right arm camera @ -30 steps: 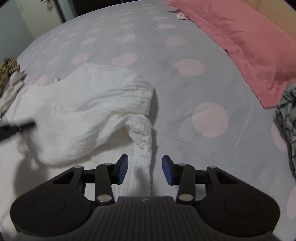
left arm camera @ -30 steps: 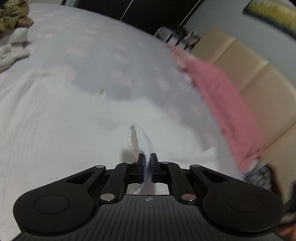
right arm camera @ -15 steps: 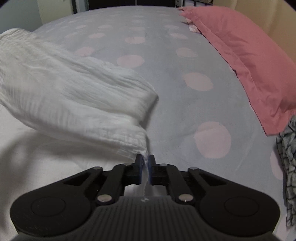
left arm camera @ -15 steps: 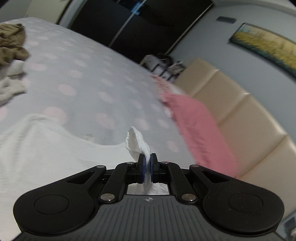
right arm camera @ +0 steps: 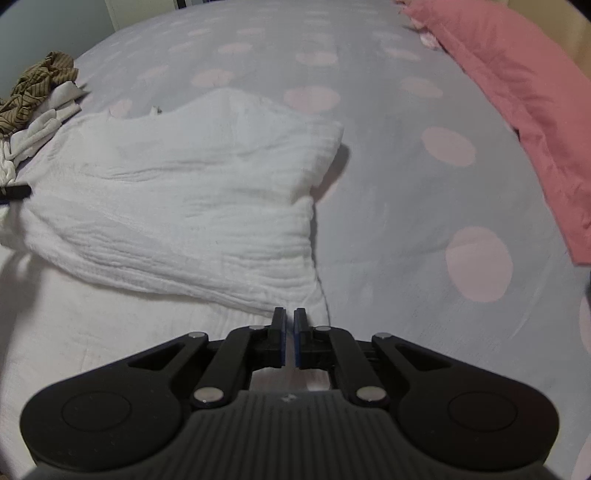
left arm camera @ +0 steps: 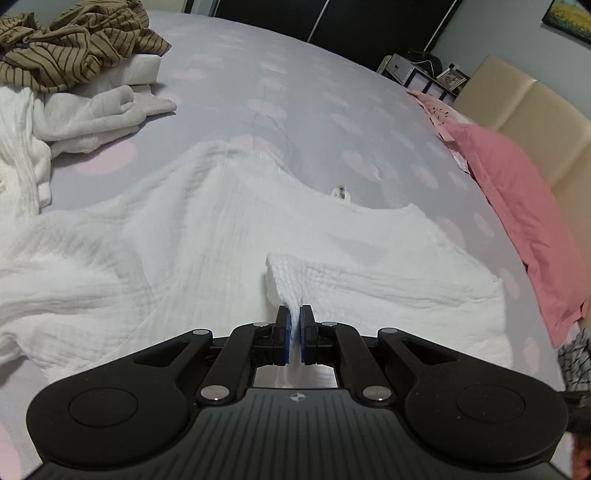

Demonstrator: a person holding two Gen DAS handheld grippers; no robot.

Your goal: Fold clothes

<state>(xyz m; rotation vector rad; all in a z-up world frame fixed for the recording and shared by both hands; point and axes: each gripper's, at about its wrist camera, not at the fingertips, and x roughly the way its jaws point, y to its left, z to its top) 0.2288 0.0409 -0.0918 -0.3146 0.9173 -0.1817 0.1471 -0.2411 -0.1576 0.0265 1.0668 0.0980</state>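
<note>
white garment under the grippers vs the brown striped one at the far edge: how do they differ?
The white garment is plain crinkled fabric; the brown striped garment has dark stripes. The white one is spread across the bed with one part folded over; the brown one lies bunched on a pile. The white one is pinched by the left gripper; the brown one is untouched.

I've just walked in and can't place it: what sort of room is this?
Most likely a bedroom at home. The clothes lie on a wide bed with a grey sheet dotted pink, a pink pillow rests against a padded beige headboard, and a framed picture hangs on the wall.
</note>
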